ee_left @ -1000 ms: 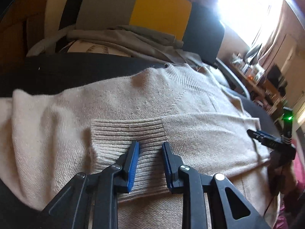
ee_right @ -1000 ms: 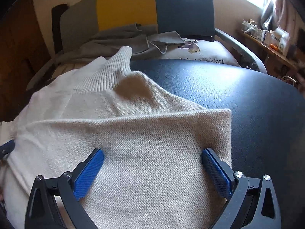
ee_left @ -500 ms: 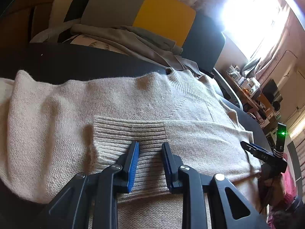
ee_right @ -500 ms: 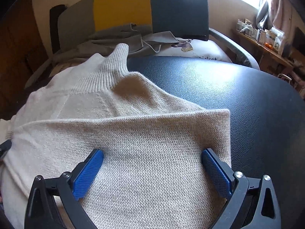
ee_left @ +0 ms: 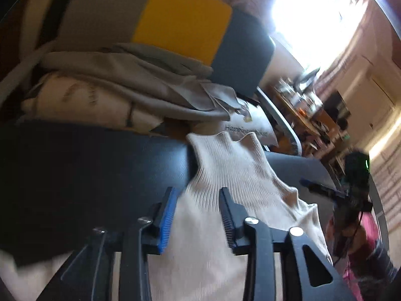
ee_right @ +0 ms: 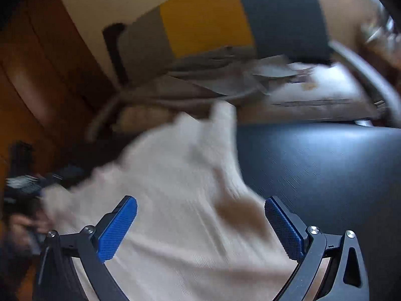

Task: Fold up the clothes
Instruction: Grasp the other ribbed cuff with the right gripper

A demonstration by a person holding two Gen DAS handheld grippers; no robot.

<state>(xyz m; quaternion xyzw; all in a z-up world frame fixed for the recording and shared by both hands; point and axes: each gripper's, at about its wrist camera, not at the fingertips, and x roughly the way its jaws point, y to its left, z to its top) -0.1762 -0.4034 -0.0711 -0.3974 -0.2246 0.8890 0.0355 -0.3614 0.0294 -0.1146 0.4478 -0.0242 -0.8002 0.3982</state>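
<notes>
A cream knitted sweater point(ee_left: 233, 175) lies on a dark table point(ee_left: 87, 165), its ribbed collar pointing toward the far edge. My left gripper point(ee_left: 198, 195) is over the sweater with its jaws partly apart and knit showing between them; no grip is visible. The sweater also shows, blurred, in the right wrist view point(ee_right: 180, 180). My right gripper point(ee_right: 200, 213) is wide open above the cloth, its blue pads point(ee_right: 117, 225) on either side. The right gripper also shows in the left wrist view point(ee_left: 325, 190), at the sweater's right edge.
A chair with a grey, yellow and blue back point(ee_left: 180, 25) stands beyond the table, piled with grey clothes point(ee_left: 130, 85) and a printed white cushion point(ee_left: 248, 128). A cluttered shelf point(ee_left: 308, 115) and a bright window point(ee_left: 313, 12) are at the right. Bare tabletop point(ee_right: 325, 165) lies right of the sweater.
Both grippers have swung quickly, blurring the views. The left view has shifted from the folded ribbed cuff to the collar, and its jaws stand wider apart. The sweater looks bunched and narrower.
</notes>
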